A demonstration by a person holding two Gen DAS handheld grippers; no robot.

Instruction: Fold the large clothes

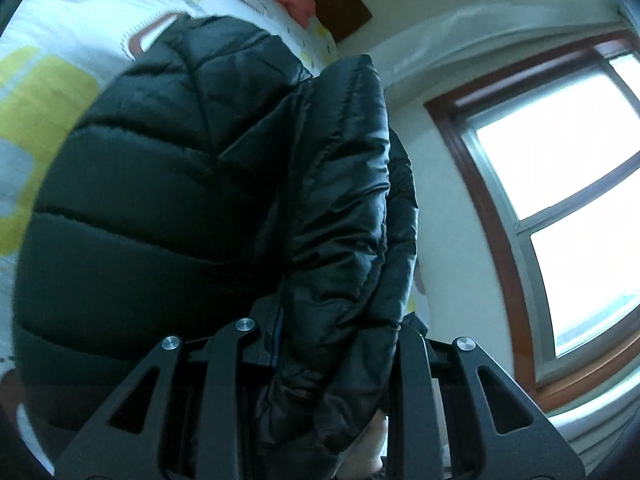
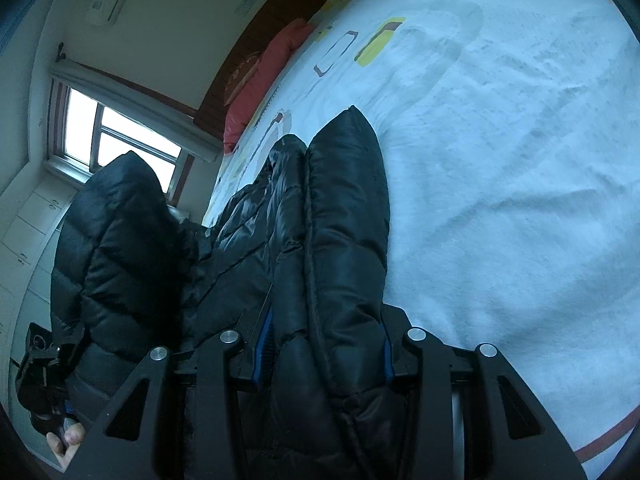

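A black quilted puffer jacket (image 1: 192, 184) hangs lifted above the bed, held by both grippers. My left gripper (image 1: 336, 344) is shut on a bunched edge of the jacket, which fills the gap between its fingers. My right gripper (image 2: 326, 344) is shut on another thick fold of the jacket (image 2: 344, 240), with a drawcord running down it. In the right wrist view the left gripper (image 2: 44, 360) shows at the lower left, under a hanging part of the jacket (image 2: 116, 240). The fingertips of both grippers are hidden by fabric.
The bed (image 2: 500, 200) has a white sheet with yellow and grey shapes, also seen in the left wrist view (image 1: 52, 80). A red pillow (image 2: 264, 76) lies by the wooden headboard (image 2: 256, 28). A window (image 1: 568, 200) and white drawers (image 2: 28, 232) are beside the bed.
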